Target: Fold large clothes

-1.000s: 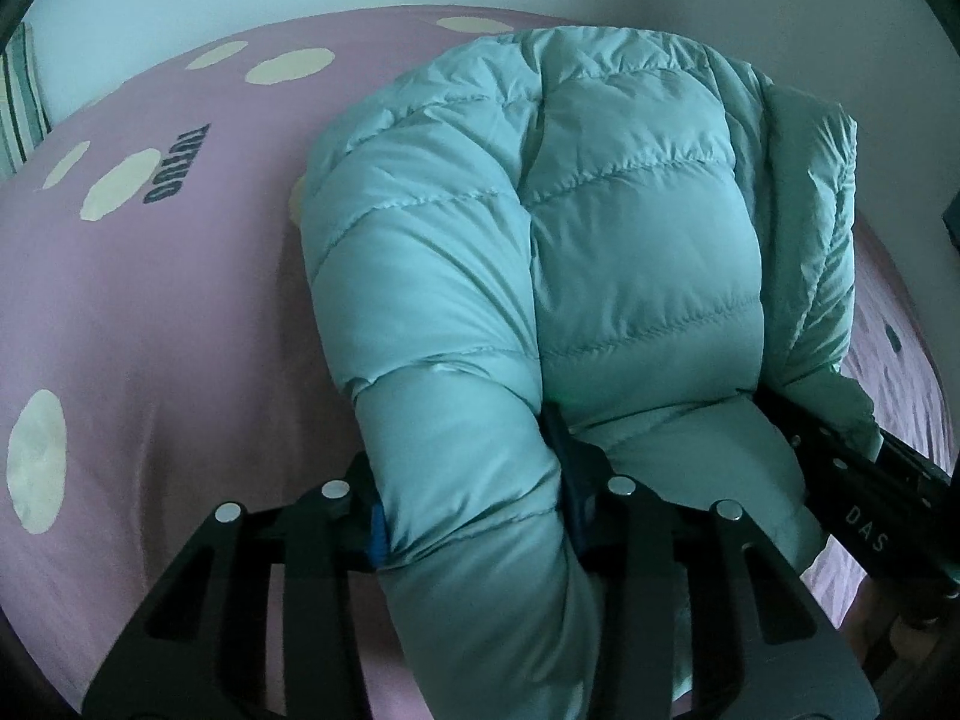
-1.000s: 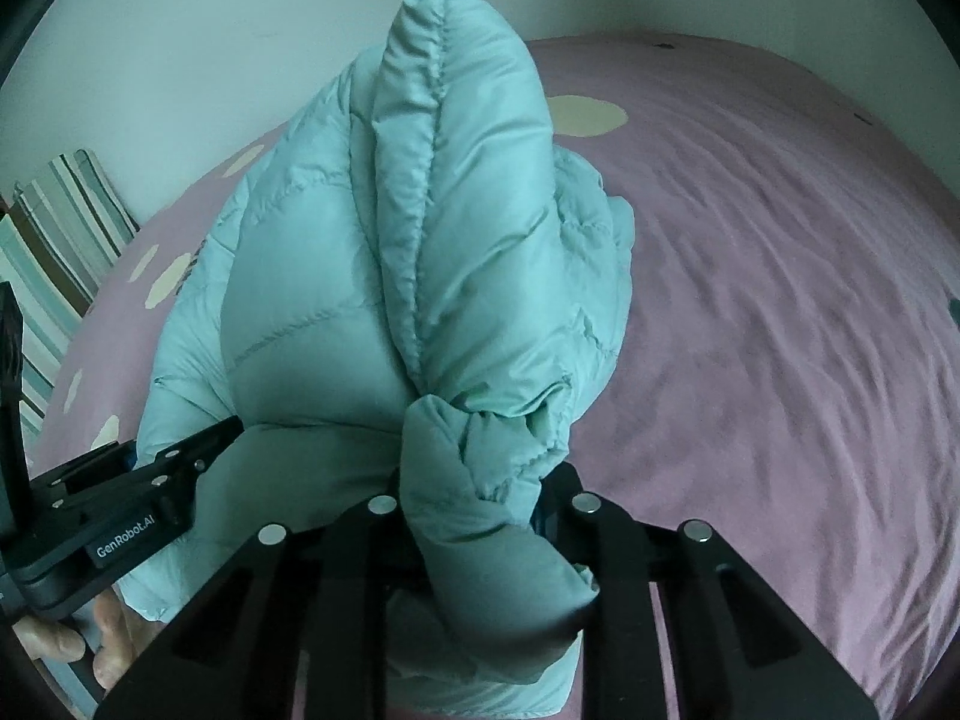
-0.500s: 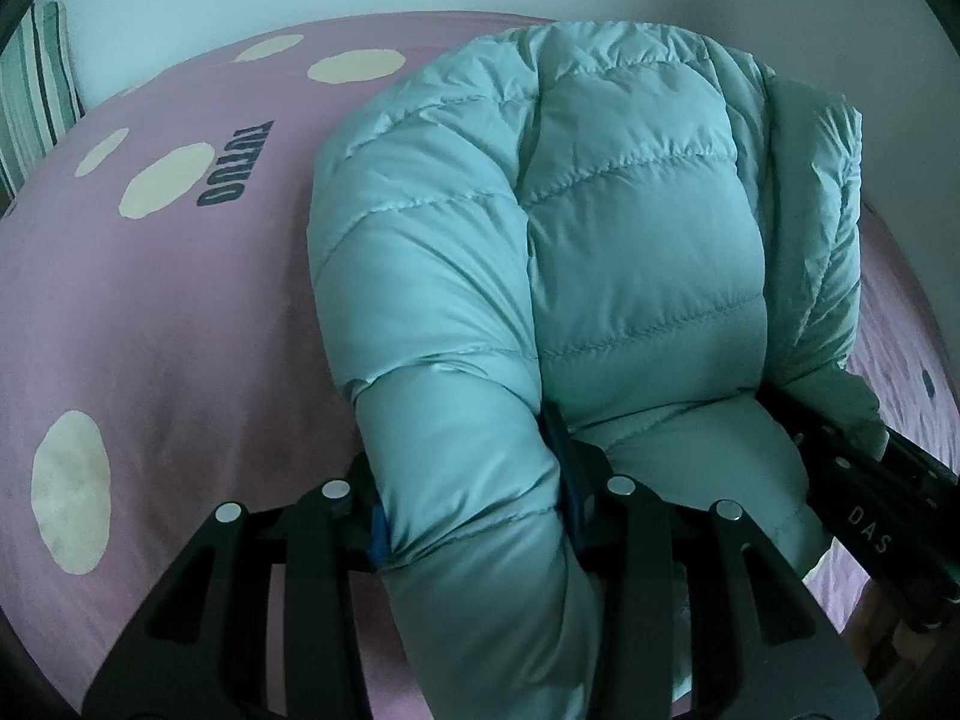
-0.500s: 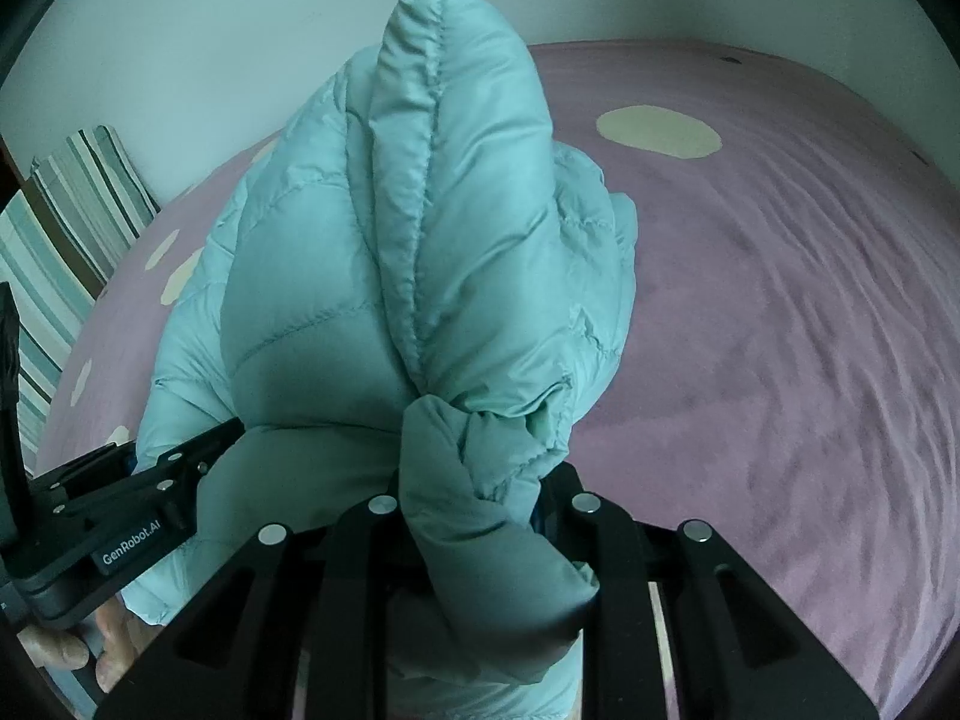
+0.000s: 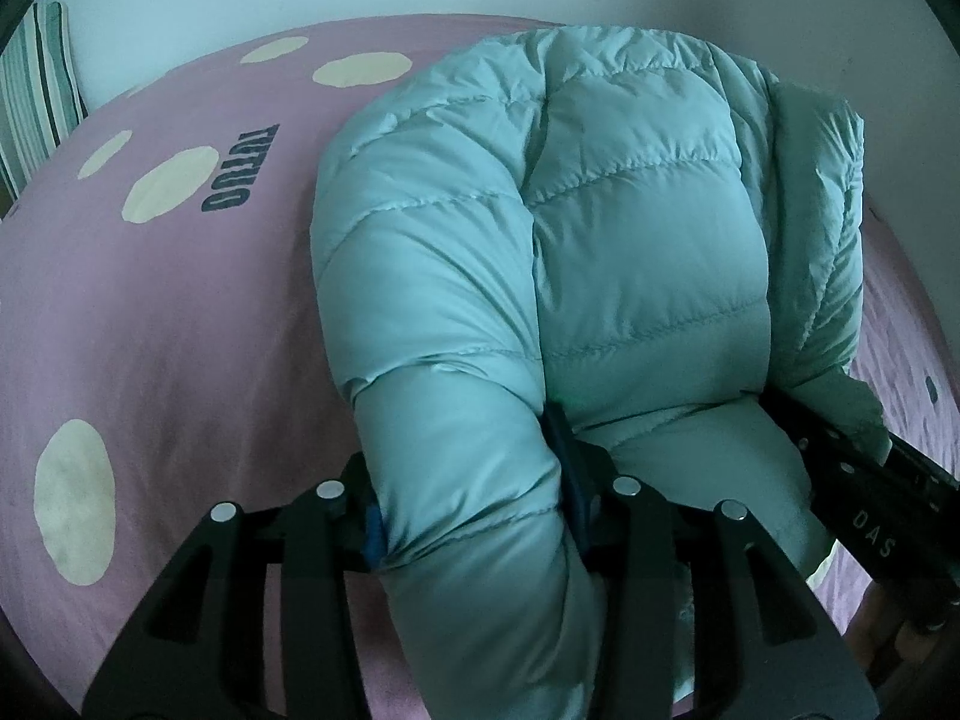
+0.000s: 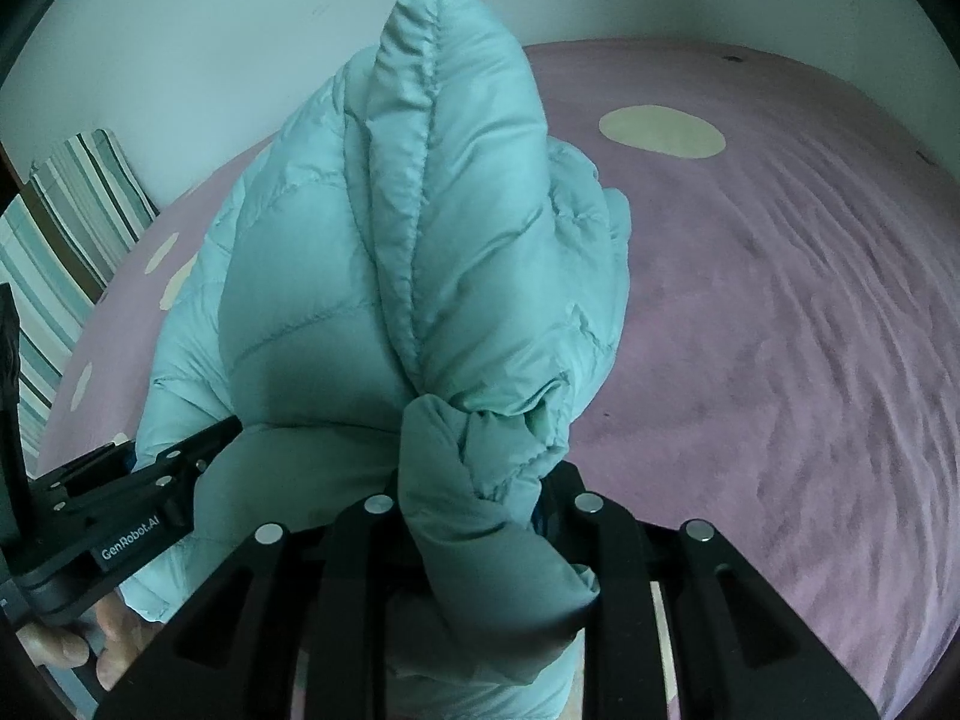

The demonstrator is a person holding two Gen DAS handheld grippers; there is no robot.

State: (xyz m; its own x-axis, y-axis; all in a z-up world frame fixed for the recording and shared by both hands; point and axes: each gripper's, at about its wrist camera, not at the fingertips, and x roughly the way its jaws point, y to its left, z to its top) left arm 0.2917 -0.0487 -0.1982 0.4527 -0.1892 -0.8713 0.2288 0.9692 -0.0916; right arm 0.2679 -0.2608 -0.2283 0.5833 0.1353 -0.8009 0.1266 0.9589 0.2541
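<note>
- A puffy, pale-teal quilted down jacket (image 5: 630,252), stitched in soft horizontal channels, is held bunched above a bed.
- The left hand-held gripper (image 5: 474,516) clamps a thick rounded roll of the padded fabric; its jaws have just been opening slightly, pads still pressing the cloth.
- The right hand-held gripper (image 6: 474,510) pinches a crumpled, knotted-looking wad of the same jacket; its jaws have also eased a little wider, fabric still squeezed between them.
- A ridged, piped seam (image 6: 414,192) rises upright in the right view.
- The bed sheet (image 5: 150,312) is matte mauve with cream ovals and finely wrinkled.
- A striped pillow (image 6: 78,210) leans by the wall.
</note>
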